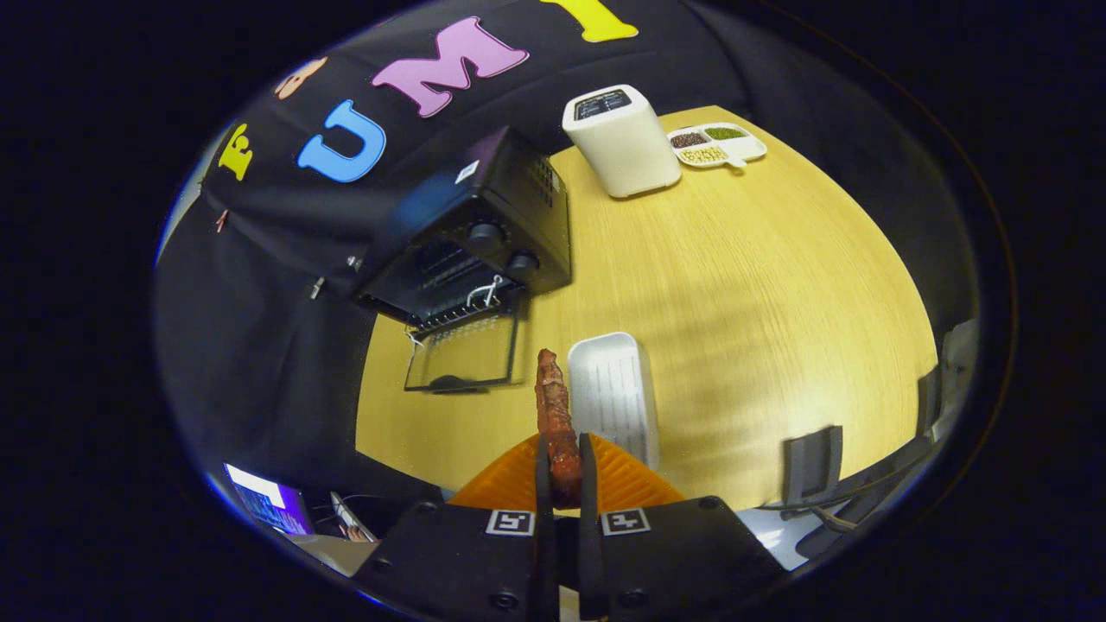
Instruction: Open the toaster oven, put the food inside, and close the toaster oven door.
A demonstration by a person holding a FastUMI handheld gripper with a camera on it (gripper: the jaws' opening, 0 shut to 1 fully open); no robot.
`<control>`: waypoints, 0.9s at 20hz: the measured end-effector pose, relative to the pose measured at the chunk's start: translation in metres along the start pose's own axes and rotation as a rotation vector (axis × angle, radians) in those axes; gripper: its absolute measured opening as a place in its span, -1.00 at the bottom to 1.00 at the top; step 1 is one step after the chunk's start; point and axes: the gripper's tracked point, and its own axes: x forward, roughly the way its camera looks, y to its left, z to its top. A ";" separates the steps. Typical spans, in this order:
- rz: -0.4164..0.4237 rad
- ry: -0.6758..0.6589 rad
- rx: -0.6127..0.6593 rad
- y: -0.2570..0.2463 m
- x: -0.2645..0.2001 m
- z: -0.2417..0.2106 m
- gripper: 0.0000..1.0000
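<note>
Reddish-brown food strip [556, 413] sits clamped in the nearly closed gripper [559, 471] — jutting forward above the table [778, 285], left of the white tray [612, 393]; far-left stands the toaster oven [484, 229], door [465, 352] down.

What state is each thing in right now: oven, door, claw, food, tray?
Toaster oven: open, rack showing inside.
Oven door: dropped flat onto the table.
Claw: shut on the food.
Food: reddish strip held above the table, sticking out ahead of the fingers.
White tray: empty, beside the door.
</note>
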 end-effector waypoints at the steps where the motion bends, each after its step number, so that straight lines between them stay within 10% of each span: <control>1: 0.001 -0.029 0.017 0.017 0.001 -0.001 -0.74; 18: 0.109 -0.267 0.179 0.202 0.142 0.031 -0.74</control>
